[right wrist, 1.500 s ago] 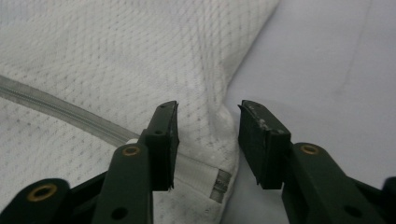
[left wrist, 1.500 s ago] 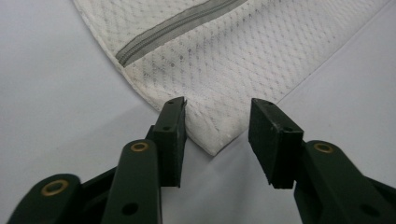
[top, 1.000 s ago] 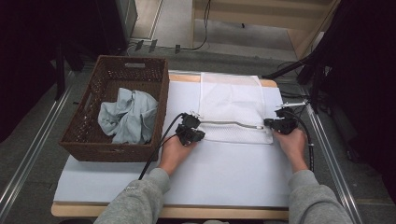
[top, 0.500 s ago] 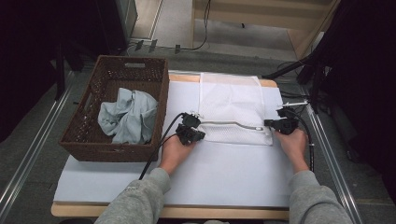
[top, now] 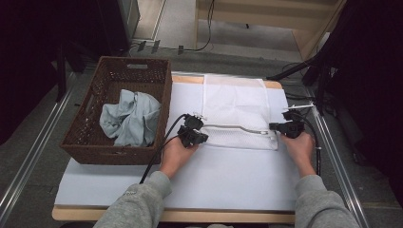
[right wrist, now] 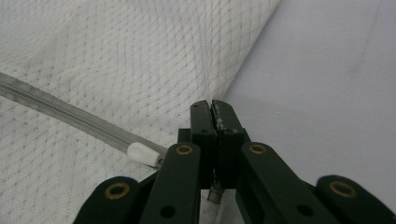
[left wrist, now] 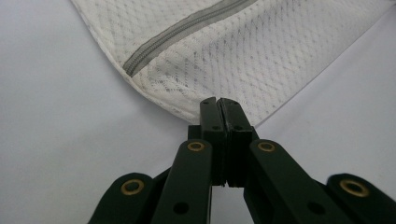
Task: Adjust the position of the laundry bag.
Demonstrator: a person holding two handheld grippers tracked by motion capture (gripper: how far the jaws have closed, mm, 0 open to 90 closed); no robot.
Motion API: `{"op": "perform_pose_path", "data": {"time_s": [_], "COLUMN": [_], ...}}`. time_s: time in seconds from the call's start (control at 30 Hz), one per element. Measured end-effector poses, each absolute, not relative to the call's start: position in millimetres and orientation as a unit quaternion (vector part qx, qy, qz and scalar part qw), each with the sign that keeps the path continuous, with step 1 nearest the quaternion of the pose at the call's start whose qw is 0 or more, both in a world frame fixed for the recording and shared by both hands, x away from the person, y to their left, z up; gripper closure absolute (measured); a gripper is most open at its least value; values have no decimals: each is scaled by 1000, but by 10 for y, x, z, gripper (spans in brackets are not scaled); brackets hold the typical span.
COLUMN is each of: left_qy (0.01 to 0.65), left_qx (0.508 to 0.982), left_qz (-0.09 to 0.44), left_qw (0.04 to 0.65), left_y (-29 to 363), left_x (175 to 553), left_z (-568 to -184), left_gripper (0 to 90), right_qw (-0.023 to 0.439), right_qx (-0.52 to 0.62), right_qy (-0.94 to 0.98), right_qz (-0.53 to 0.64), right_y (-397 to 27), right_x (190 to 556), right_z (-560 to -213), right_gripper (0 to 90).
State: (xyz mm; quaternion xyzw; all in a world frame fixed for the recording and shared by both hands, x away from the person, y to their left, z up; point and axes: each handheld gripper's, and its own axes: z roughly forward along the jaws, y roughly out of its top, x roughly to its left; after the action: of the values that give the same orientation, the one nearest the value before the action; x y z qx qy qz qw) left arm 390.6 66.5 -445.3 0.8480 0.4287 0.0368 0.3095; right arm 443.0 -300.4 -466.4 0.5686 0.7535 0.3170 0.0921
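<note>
Flat on the white tabletop (top: pixel 228 180) at centre frame in the high view: a white mesh bag (top: pixel 235 102), grey zipper (top: pixel 235 128) running across its near part. At the bag's near left corner, the left claw (top: pixel 198 138), jaws pressed tight together on the mesh edge, seen up close in the left gripper view (left wrist: pixel 219 105). At the near right corner, the right claw (top: pixel 278 127), likewise clamped on the bag's edge, a scrap of mesh pinched between the jaws in the right gripper view (right wrist: pixel 212 109), with the white zipper pull (right wrist: pixel 142 154) just beside. At left of the frame, a brown wicker basket (top: pixel 92 142) holding a crumpled pale blue cloth (top: pixel 130 116).
</note>
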Motion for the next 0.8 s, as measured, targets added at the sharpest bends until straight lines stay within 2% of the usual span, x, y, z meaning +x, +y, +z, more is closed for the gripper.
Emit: {"op": "perform_pose_path", "data": {"time_s": [0.8], "left_qy": [407], "left_qx": [857], "left_qz": [2], "left_qw": [315], "left_y": [678], "left_x": [3673], "left_z": [-4361], "left_gripper": [895], "right_qw": [78], "right_qx": [561], "right_qy": [760], "right_qz": [319], "right_y": [-3034], "right_x": [4127], "right_z": [-4602], "right_gripper": [893]}}
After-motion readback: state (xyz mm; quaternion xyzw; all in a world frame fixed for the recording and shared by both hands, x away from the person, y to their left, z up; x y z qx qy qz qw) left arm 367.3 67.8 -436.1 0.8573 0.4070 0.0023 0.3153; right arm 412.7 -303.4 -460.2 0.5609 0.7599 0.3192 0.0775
